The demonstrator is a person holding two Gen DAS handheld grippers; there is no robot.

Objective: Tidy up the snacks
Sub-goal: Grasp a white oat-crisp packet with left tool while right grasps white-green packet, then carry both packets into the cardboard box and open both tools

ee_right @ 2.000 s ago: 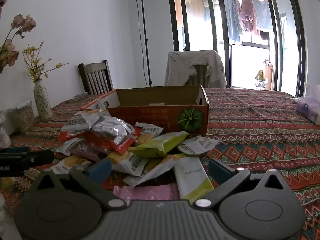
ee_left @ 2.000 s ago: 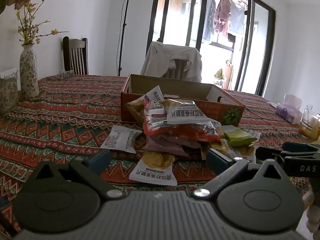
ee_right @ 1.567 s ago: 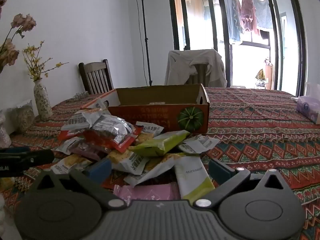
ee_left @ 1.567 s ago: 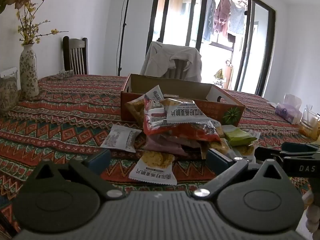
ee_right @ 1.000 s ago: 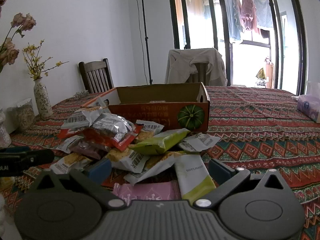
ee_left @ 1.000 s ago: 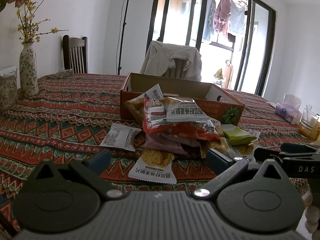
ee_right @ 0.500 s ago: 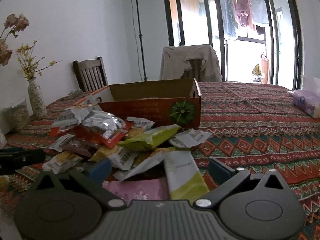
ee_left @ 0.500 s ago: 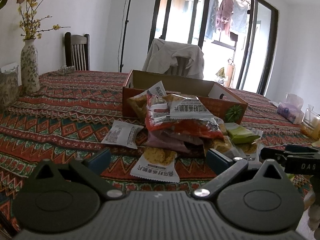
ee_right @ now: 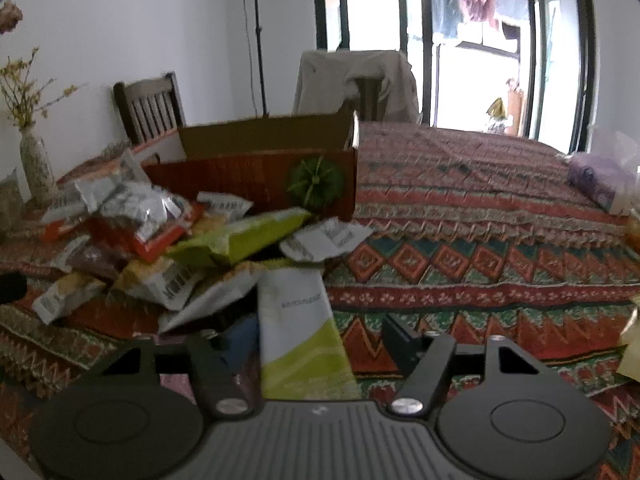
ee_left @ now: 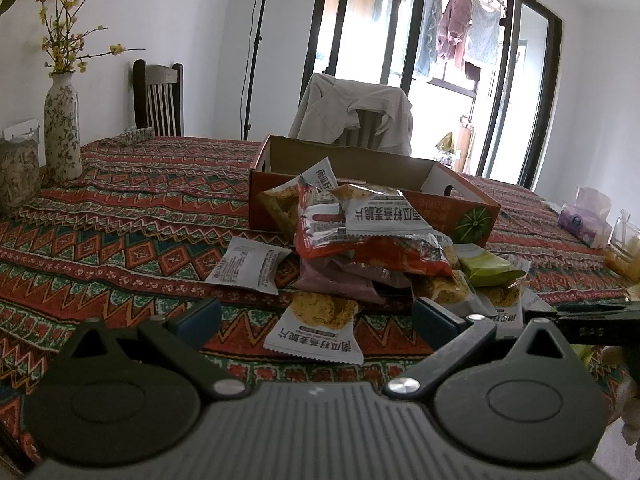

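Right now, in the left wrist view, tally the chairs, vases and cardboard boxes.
Chairs: 2, wooden chair and jacket-draped chair
Vases: 1, vase
Cardboard boxes: 1, cardboard box
Total: 4

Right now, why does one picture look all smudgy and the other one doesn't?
The right wrist view is blurry all over, as if the camera were moving: the print on the white-and-green packet between the right gripper fingers is hard to read. The left wrist view is sharp, so the cracker packet shows clear print. In both, the bright glass doors glare white, and the fisheye bends the edges.
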